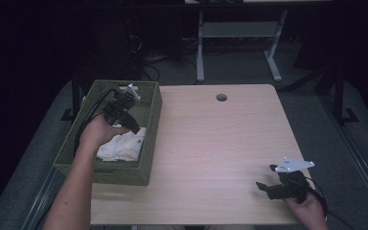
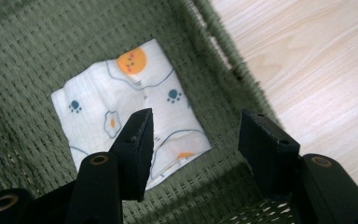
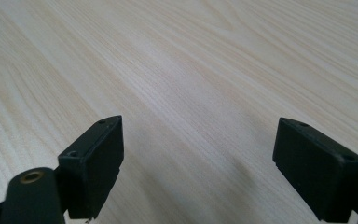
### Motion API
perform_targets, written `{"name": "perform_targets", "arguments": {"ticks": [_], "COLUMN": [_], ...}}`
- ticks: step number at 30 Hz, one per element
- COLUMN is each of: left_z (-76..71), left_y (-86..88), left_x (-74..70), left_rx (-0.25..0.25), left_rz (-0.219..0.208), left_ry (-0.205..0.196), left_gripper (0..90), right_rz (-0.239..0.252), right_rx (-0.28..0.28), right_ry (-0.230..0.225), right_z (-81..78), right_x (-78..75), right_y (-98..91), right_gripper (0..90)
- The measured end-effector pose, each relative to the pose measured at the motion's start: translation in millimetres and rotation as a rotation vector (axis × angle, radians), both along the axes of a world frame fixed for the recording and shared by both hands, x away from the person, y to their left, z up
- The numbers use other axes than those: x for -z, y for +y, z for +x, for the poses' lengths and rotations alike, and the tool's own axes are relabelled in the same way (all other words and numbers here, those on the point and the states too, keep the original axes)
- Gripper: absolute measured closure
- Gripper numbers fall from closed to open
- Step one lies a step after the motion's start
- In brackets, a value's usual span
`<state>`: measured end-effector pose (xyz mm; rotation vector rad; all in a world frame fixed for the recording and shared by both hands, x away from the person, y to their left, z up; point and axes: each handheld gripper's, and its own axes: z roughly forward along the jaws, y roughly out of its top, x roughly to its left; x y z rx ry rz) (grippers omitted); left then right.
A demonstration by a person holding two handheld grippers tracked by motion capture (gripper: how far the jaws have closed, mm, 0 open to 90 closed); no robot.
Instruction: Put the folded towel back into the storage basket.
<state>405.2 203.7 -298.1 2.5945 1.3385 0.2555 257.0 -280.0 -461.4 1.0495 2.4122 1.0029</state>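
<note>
A green woven basket (image 1: 124,173) stands on the left part of the wooden table (image 1: 211,143). A folded white cloth (image 1: 122,146) printed with paw marks and an orange blob lies flat on the basket's floor (image 2: 28,51). My left gripper (image 1: 133,125) hangs over the basket, above the cloth (image 2: 130,93), open with nothing between its jaws. My right gripper (image 1: 264,176) rests low at the table's front right corner, open wide over bare wood (image 3: 168,70).
A round cable hole (image 1: 221,97) sits near the table's far edge. The basket's right wall (image 2: 223,60) runs beside the bare tabletop (image 2: 307,56). Beyond the table stand a white desk frame (image 1: 200,48) and cables on a dark floor.
</note>
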Motion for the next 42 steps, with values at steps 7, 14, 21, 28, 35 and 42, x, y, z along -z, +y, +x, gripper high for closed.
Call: {"name": "perform_targets", "arguments": {"ticks": [7,14,21,28,35,42], "left_z": [-0.5,-1.1,-2.1,-1.9,-2.3,-1.2], "left_y": [-15.0,-31.4,-46.3,-61.9,-76.1,-89.2], "left_x": [-7.5,-6.5,-3.6,-2.8,-2.4,1.8], "left_rx": [0.020,0.046,0.057,0.078,0.094,0.105], "left_rz": [-0.007,0.004,-0.014,-0.027,-0.033,-0.039], "left_ry": [-0.015,-0.016,-0.005,-0.010,-0.019,-0.017], "left_gripper": [45.9,45.1,44.8,44.4,42.1,41.2], "right_rz": [0.003,0.006,0.006,0.004,0.004,0.004], "right_rx": [-0.001,0.001,0.002,0.000,-0.003,-0.004], "right_ry": [-0.006,-0.003,-0.001,-0.002,0.001,0.001], "right_z": [-0.1,0.0,0.1,0.6,0.2,0.7], "right_x": [-0.7,-0.6,-0.8,-0.4,0.3,0.7], "right_y": [-1.5,-2.0,-2.6,-2.9,-2.7,-3.3], "right_gripper": [16.0,16.0,15.9,15.9,15.9,15.9]}}
